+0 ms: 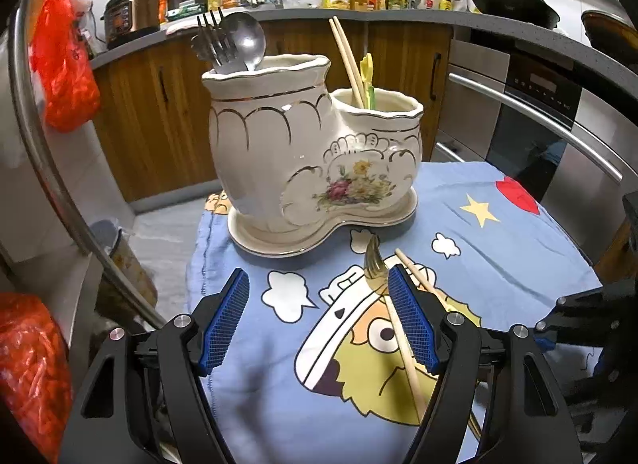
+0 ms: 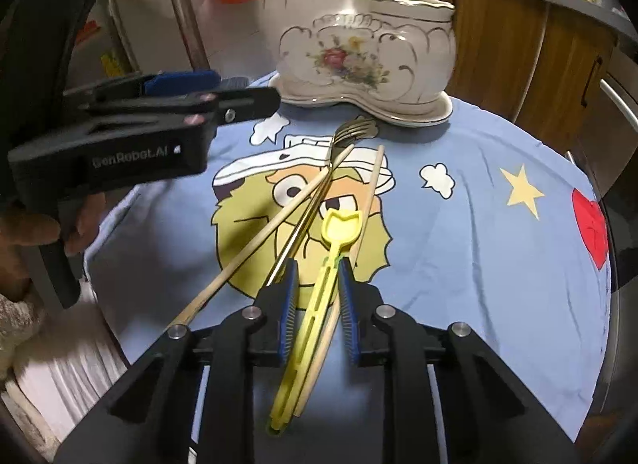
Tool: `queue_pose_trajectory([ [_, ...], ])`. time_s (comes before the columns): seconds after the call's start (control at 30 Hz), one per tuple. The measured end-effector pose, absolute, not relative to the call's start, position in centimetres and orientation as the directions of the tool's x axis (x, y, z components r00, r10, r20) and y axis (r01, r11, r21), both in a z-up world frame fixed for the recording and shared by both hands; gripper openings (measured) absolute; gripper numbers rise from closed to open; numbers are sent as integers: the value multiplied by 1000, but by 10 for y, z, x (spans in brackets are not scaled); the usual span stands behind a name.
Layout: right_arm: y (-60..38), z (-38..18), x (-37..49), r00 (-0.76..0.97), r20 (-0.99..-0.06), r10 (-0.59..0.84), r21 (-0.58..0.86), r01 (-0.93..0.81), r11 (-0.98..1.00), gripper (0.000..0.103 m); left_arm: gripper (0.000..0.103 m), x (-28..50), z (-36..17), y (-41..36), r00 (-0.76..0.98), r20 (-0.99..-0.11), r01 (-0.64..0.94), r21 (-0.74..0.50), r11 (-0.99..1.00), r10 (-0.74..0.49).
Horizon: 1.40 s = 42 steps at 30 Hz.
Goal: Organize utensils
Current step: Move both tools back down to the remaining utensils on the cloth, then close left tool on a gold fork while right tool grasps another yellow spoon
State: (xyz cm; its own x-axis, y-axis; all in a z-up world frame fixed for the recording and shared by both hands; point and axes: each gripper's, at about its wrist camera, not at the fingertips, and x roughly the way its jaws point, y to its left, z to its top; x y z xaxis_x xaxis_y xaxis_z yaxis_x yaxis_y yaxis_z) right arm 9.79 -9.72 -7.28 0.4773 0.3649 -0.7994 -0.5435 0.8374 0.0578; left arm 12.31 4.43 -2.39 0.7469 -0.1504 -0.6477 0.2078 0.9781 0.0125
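A white ceramic two-pocket utensil holder [image 1: 311,153] stands on its saucer on the blue cartoon cloth. Its tall pocket holds forks and a spoon [image 1: 243,41]; its low pocket holds chopsticks [image 1: 347,61] and a yellow utensil. My left gripper [image 1: 319,304] is open and empty above the cloth, a fork tip [image 1: 375,260] and a chopstick [image 1: 402,344] by its right finger. My right gripper [image 2: 317,264] is shut on a yellow plastic scoop [image 2: 319,288]. Beside it lie a fork [image 2: 319,188] and two chopsticks [image 2: 279,220]. The holder also shows in the right wrist view [image 2: 359,45].
The cloth [image 1: 498,248] covers a small round table with edges close on all sides. Wooden cabinets [image 1: 159,105], an oven [image 1: 538,113] and a crowded counter stand behind. Red plastic bags [image 1: 63,53] hang at left. The left gripper's body [image 2: 139,133] sits at left in the right wrist view.
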Motion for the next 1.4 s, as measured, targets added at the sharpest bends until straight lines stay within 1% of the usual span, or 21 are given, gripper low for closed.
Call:
queue_pose_trajectory([
  [0.2, -90, -75, 96, 514, -792, 330, -20, -562, 827, 21, 74, 123, -26, 41, 744, -651, 212, 20, 977, -148],
  [0.23, -90, -75, 95, 517, -791, 327, -26, -562, 827, 20, 74, 123, -26, 41, 745, -651, 211, 18, 977, -149],
  [0.27, -90, -75, 94, 523, -789, 321, -34, -559, 828, 14, 74, 124, -26, 41, 745, -650, 211, 16, 977, -150],
  [0.3, -90, -75, 95, 528, -788, 317, -37, -555, 831, 13, 74, 124, -26, 40, 744, -650, 213, 15, 977, -152],
  [0.47, -98, -71, 97, 511, -787, 346, 15, -545, 838, 11, 74, 126, -27, 37, 740, -652, 224, 11, 975, -163],
  [0.7, -125, -52, 103, 555, -740, 380, 78, -490, 868, 10, 74, 129, -30, 30, 725, -662, 245, -9, 970, -189],
  [0.87, -141, -50, 111, 570, -731, 374, 96, -457, 884, 10, 74, 136, -36, 23, 705, -679, 256, -26, 966, -205],
  [0.97, -147, -53, 114, 565, -734, 376, 106, -451, 886, 10, 74, 141, -40, 18, 686, -690, 267, -58, 962, -232],
  [1.1, -153, -52, 113, 563, -733, 380, 116, -448, 887, 10, 73, 148, -46, 10, 676, -698, 271, -63, 960, -237],
  [1.2, -155, -53, 115, 563, -734, 380, 120, -443, 888, 10, 66, 154, -51, 2, 657, -713, 279, -71, 958, -245],
  [1.3, -158, -55, 118, 559, -734, 386, 132, -440, 888, 10, 55, 160, -58, -5, 646, -729, 283, -44, 958, -224],
  [1.37, -159, -55, 119, 558, -733, 389, 134, -443, 886, 10, 40, 164, -61, -6, 639, -738, 277, -42, 960, -217],
  [1.4, -159, -56, 119, 557, -733, 391, 135, -444, 886, 10, 37, 167, -63, -6, 634, -743, 273, -45, 961, -215],
])
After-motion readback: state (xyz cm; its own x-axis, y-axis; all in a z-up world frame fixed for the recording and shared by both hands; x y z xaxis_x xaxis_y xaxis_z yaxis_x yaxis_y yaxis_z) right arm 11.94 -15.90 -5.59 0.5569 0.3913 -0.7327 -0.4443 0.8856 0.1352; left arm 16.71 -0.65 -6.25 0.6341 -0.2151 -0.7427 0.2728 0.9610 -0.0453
